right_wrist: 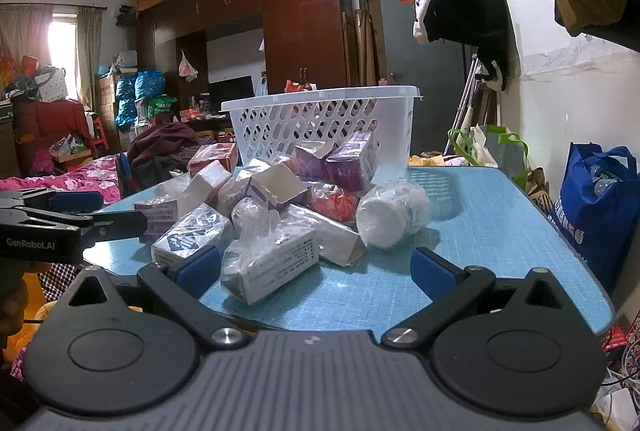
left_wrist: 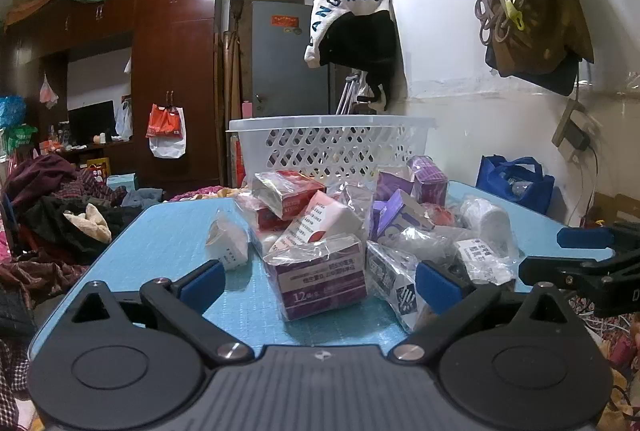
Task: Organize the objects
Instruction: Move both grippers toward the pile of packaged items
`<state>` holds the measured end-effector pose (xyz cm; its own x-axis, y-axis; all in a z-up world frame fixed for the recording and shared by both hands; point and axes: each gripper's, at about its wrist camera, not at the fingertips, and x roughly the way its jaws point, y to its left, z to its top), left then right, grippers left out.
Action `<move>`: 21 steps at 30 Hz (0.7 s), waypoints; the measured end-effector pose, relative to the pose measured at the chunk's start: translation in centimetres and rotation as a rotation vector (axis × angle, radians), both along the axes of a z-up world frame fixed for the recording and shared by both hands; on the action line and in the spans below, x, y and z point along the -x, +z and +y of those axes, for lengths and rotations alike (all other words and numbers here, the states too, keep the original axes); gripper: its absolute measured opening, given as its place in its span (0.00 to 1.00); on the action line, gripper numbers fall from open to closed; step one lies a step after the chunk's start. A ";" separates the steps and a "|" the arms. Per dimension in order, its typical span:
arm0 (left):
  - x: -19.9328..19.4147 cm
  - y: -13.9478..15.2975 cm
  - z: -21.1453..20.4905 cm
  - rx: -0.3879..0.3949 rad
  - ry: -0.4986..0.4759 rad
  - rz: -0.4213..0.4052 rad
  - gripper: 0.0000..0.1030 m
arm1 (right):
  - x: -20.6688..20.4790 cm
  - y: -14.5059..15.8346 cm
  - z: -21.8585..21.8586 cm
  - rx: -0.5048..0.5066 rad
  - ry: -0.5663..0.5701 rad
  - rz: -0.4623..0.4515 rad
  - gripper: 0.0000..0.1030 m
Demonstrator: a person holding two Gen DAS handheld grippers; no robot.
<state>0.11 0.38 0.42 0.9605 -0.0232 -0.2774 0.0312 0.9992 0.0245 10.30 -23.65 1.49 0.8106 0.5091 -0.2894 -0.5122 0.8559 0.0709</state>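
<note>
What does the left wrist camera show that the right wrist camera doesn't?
Only the left wrist view shows the purple cardboard box marked 12 facing the camera between the open left gripper fingers, and the orange-and-white plastic bag hanging on the wardrobe.

Only the right wrist view shows the curtained bright window and the open-ended white-and-purple carton.

Both show the white perforated plastic basket, the blue table, the blue tote bag, and the open right gripper.

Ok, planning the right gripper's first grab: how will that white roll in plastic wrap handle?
The white roll lies on its side on the table, so a push may roll it. Its loose wrap looks slippery. It seems soft and light.
</note>
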 end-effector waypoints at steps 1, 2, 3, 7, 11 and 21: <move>0.0 0.0 0.0 -0.001 -0.002 0.001 1.00 | 0.0 0.0 0.0 0.000 -0.001 0.000 1.00; 0.0 0.0 0.0 -0.002 -0.008 0.003 1.00 | 0.0 0.0 0.0 -0.001 -0.001 0.001 1.00; -0.1 0.0 0.0 -0.003 -0.013 0.004 1.00 | -0.1 0.0 0.0 -0.001 0.000 0.003 1.00; -0.1 0.0 0.0 -0.003 -0.017 0.005 1.00 | -0.1 0.0 -0.2 -0.007 0.003 0.006 1.00; -0.1 0.1 0.3 0.015 -0.021 -0.002 1.00 | -0.1 0.0 -0.3 -0.021 0.016 0.003 1.00; -0.2 0.0 0.2 -0.005 -0.021 0.013 1.00 | 0.6 -0.4 -0.1 -0.022 0.045 -0.101 1.00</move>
